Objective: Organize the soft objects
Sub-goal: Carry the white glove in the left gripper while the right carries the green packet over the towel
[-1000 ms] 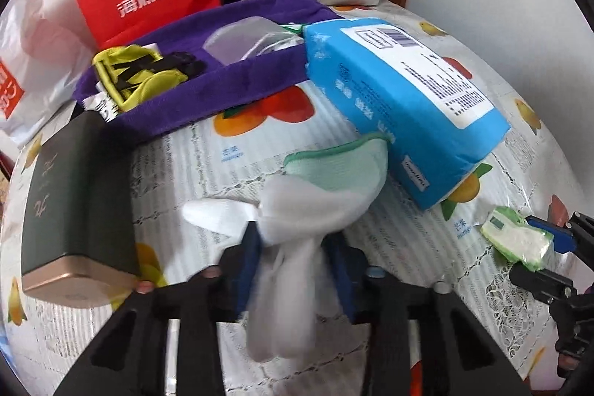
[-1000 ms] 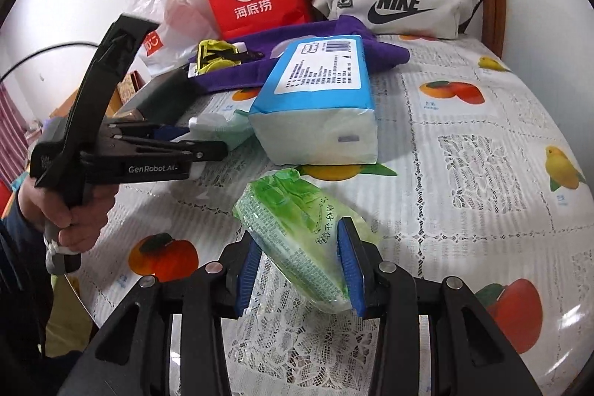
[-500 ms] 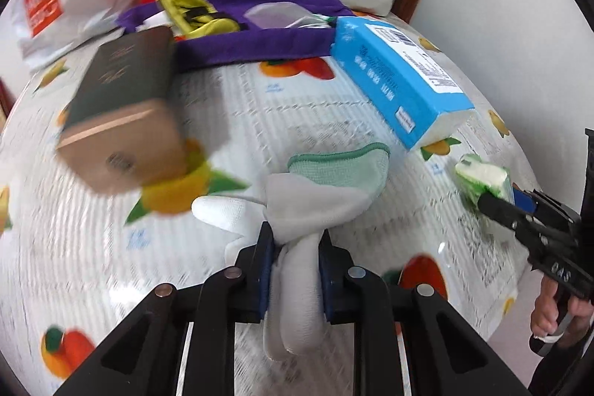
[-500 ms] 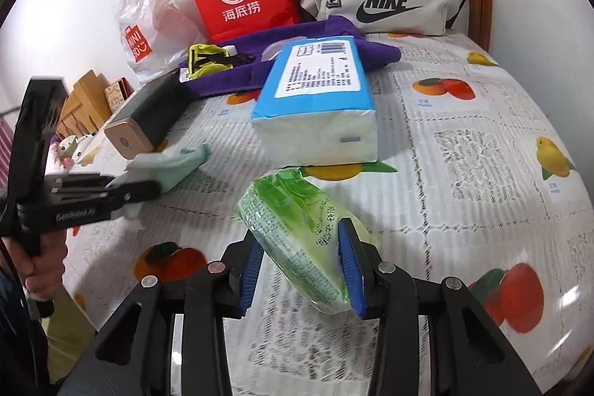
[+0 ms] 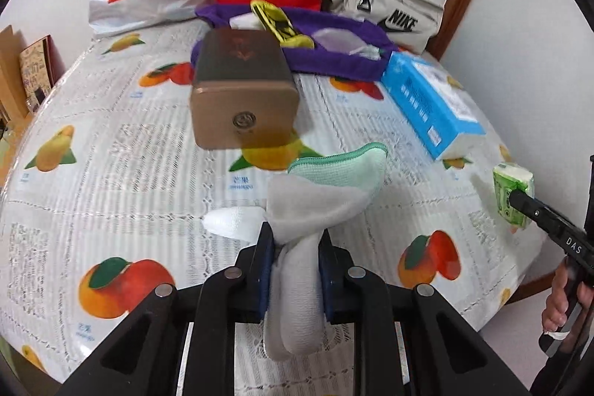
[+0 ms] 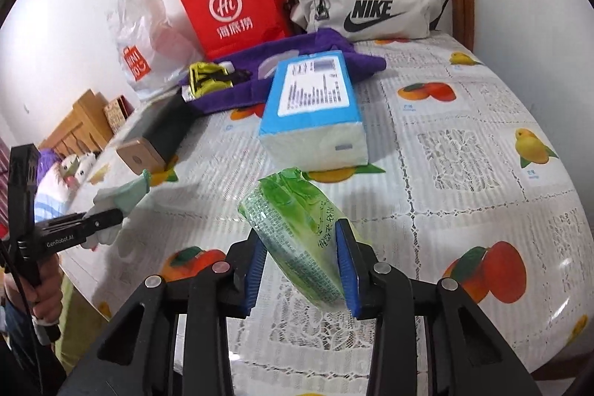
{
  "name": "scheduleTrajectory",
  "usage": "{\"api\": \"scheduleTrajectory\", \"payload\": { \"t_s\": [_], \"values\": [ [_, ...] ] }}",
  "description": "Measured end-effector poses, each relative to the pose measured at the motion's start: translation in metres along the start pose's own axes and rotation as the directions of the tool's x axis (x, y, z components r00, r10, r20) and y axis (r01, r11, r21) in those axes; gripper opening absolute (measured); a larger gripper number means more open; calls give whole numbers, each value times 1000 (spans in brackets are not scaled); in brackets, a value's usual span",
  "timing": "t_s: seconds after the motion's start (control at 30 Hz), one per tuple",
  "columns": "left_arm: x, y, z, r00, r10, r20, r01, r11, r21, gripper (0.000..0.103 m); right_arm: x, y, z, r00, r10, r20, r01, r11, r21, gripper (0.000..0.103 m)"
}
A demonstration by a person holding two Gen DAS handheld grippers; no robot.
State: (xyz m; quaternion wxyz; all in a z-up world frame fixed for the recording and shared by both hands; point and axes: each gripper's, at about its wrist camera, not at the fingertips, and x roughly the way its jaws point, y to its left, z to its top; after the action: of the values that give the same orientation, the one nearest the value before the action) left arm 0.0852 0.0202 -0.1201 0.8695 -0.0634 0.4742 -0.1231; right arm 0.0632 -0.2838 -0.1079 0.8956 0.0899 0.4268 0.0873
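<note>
Both tools loaded above the desk (image 6: 464, 143).
Left tool (image 5: 293, 258) grips a white-and-green cloth (image 5: 326, 195); right tool (image 6: 300, 266), jaws closing, clamps a green tissue pack (image 6: 293, 229).

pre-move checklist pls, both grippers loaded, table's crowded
1. Left gripper grip on the white and green cloth: ok, pads pinch it, loose ends drape both ways.
2. Right gripper grip on the green tissue pack: ok, pack sits tilted between the jaws, which are closing slightly.
3. Both loads lifted off the fruit-print tablecloth: cannot tell for the cloth's hanging end.
4. Path ahead of the left gripper: not ok, the dark box with the gold end lies straight ahead.
5. Blue tissue pack ahead of the right gripper: not ok, close in front.
6. Drop-off spot for soft things: cannot tell.
</note>
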Motion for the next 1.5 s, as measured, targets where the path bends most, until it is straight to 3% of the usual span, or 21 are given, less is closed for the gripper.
{"api": "scheduleTrajectory", "payload": {
  "t_s": [0.57,0.83,1.5],
  "values": [
    [-62,-6,48,991,25,130,-26,1000,3,20,-51,26,48,994,16,108,-10,998,-59,36],
    [-75,-3,73,985,44,167,-42,999,-18,20,-52,31,72,992,41,122,-33,997,-71,36],
    [-58,-1,128,983,53,176,-47,998,-41,20,-23,32,126,991,74,116,-63,994,-90,37]
  ]
}}
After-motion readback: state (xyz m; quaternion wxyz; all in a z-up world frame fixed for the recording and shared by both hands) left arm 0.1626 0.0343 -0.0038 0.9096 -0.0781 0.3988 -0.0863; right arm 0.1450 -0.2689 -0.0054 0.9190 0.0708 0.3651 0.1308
